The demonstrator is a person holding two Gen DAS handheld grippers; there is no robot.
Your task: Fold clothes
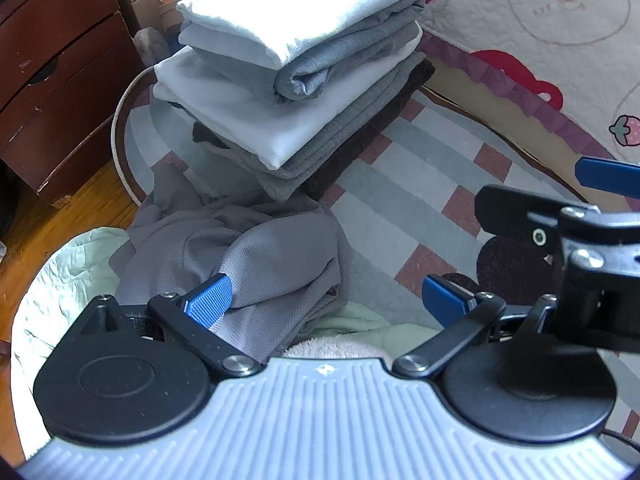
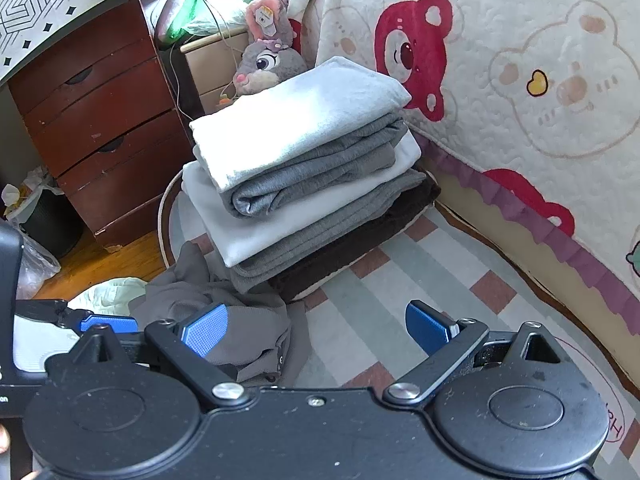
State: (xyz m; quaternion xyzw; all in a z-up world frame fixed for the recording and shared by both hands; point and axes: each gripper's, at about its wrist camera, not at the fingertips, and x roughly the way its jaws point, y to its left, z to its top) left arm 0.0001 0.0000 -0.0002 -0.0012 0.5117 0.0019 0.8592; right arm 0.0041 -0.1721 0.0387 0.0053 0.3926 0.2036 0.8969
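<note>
A crumpled grey garment (image 1: 256, 256) lies on the striped rug in front of a stack of folded clothes (image 1: 296, 80). My left gripper (image 1: 328, 300) is open just above the garment, its left fingertip (image 1: 210, 300) against a fold of it. My right gripper (image 2: 316, 332) is open over the rug, with the grey garment (image 2: 224, 312) by its left fingertip (image 2: 206, 334). The folded stack (image 2: 304, 168) of white, grey and dark pieces stands beyond. The right gripper also shows at the right of the left wrist view (image 1: 560, 240).
A pale green cloth (image 1: 64, 280) lies under the grey garment at the left. A brown drawer chest (image 2: 96, 120) stands at the back left, a bin (image 2: 48, 224) beside it. A bed with a bear-print quilt (image 2: 520, 100) runs along the right. A plush rabbit (image 2: 268, 60) sits behind the stack.
</note>
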